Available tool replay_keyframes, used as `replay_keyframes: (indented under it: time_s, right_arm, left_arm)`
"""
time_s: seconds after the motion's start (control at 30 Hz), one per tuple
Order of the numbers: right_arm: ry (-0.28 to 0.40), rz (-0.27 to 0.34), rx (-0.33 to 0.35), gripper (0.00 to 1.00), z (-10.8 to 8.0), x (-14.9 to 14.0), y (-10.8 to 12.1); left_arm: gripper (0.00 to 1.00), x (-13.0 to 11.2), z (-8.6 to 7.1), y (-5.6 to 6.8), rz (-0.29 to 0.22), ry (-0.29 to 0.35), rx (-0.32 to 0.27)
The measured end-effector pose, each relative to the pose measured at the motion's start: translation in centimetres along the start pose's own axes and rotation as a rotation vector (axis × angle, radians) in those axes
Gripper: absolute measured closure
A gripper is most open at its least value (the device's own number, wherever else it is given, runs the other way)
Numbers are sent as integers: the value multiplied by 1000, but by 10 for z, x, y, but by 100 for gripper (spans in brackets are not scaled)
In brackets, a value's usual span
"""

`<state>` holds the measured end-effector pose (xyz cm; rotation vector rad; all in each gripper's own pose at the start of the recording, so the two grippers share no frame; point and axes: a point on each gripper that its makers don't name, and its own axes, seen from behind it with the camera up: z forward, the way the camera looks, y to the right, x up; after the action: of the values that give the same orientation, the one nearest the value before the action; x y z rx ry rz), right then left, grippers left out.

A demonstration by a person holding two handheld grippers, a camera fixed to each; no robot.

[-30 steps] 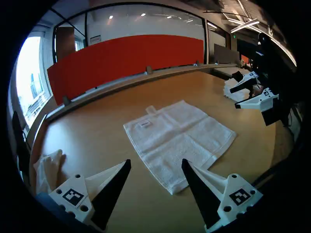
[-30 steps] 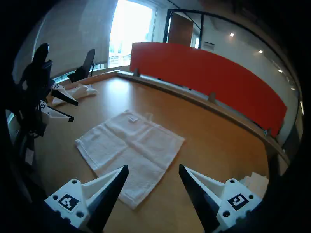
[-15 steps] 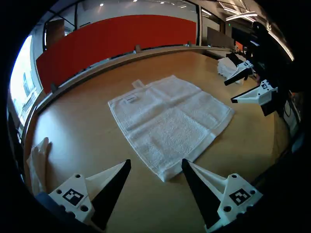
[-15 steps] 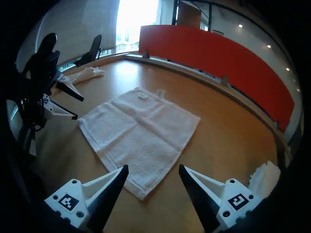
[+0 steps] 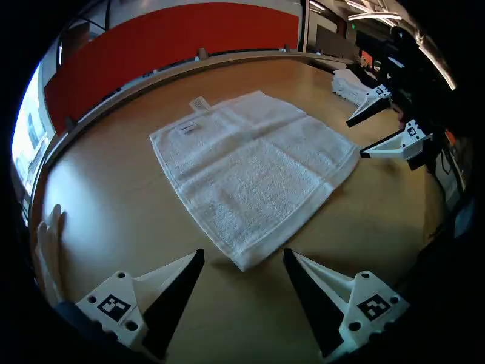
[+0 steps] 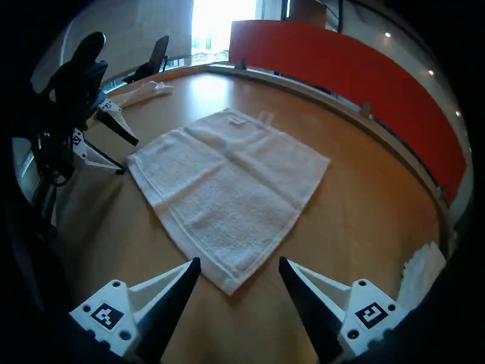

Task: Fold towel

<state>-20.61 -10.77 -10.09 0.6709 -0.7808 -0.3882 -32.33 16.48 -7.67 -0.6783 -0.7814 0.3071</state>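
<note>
We found the white square terry towel (image 5: 254, 170) lying flat and unfolded on the tan wooden table (image 5: 115, 200), no fold yet made, with our left tool (image 5: 242, 252) and right tool (image 6: 238, 261) both wide open and empty, each poised over a near corner.

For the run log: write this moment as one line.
step: pre-grasp | towel: flat, unfolded on table | left tool: open, at one corner | right tool: open, at adjacent corner
</note>
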Motion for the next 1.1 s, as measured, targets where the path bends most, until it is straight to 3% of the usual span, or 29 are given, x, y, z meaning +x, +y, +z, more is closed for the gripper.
replay_keyframes:
  time_s: [0.3,0.63,0.9,1.03,1.1]
  right_arm:
    - [-30,-1,19,3,5,-12,0]
    - [-44,8,42,17,8,-19,-2]
    - [-47,22,64,34,7,-21,-7]
    - [-54,12,73,50,7,-20,-9]
    - [-56,9,77,59,7,-20,-9]
  left_arm:
    - [3,-1,5,2,4,-24,-14]
    - [7,-2,6,1,12,-49,-19]
    - [24,-3,6,4,10,-53,-16]
    - [32,-3,6,5,6,-56,-13]
    - [43,-3,6,5,2,-59,-10]
